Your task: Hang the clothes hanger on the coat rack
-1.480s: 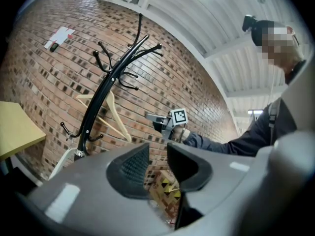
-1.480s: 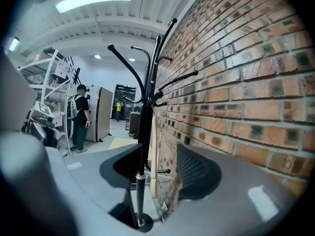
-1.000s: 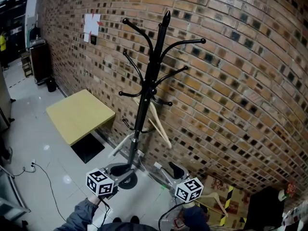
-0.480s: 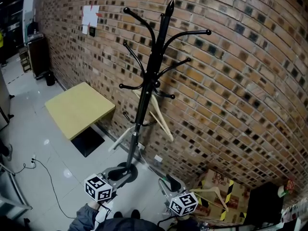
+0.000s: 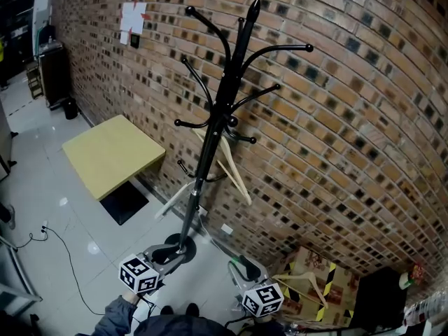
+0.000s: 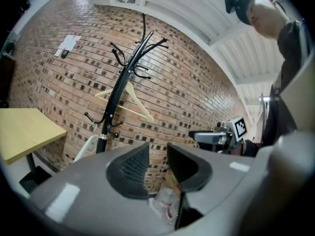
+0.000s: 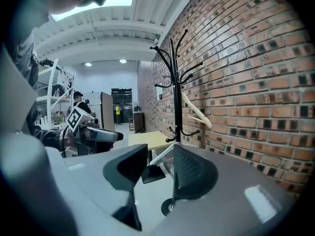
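Pale-wood clothes hanger (image 5: 236, 179) is hanging on a lower hook of the black coat rack (image 5: 213, 135), its arms sloping down beside the pole in front of the brick wall (image 5: 336, 117). Both tools are hovering low in front of the rack: the left hand-held gripper (image 6: 158, 154) is holding its jaws parted with nothing between them, and the right hand-held gripper (image 7: 160, 154) has just been closing its jaws, which are standing apart, released and empty. Another wooden hanger (image 5: 304, 280) is lying on a cardboard box (image 5: 329, 292) by the wall.
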`<state>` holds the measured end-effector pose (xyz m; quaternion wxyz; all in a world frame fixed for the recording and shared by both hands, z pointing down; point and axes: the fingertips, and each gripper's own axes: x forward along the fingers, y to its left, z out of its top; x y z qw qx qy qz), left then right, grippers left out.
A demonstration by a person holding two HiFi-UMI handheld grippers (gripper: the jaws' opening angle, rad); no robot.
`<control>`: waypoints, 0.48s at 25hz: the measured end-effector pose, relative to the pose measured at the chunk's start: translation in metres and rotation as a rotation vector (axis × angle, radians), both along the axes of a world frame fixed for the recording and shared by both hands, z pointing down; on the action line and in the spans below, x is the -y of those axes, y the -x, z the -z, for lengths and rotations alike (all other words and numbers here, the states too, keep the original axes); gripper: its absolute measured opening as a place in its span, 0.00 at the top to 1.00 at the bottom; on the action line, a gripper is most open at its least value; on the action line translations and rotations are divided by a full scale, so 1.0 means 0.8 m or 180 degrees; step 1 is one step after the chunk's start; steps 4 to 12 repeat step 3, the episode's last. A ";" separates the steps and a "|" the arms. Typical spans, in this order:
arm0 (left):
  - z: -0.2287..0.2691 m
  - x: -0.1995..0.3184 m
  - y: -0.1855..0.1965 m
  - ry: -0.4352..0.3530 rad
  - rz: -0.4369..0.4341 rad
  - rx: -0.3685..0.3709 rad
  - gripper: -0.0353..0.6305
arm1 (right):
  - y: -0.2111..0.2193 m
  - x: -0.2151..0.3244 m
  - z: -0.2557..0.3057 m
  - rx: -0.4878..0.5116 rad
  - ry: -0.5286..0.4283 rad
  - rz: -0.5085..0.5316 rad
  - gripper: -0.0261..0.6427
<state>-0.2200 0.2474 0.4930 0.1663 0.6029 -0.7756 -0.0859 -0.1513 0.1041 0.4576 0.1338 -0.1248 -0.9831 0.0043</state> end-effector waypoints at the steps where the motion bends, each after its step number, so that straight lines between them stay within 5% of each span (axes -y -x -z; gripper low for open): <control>1: 0.000 0.000 0.001 0.0001 -0.0005 0.0003 0.80 | 0.001 -0.001 0.001 0.0003 -0.0003 0.0004 0.72; 12: 0.000 -0.001 0.002 -0.0001 -0.0019 0.0010 0.80 | 0.003 -0.005 0.002 0.0009 -0.0011 0.0018 0.72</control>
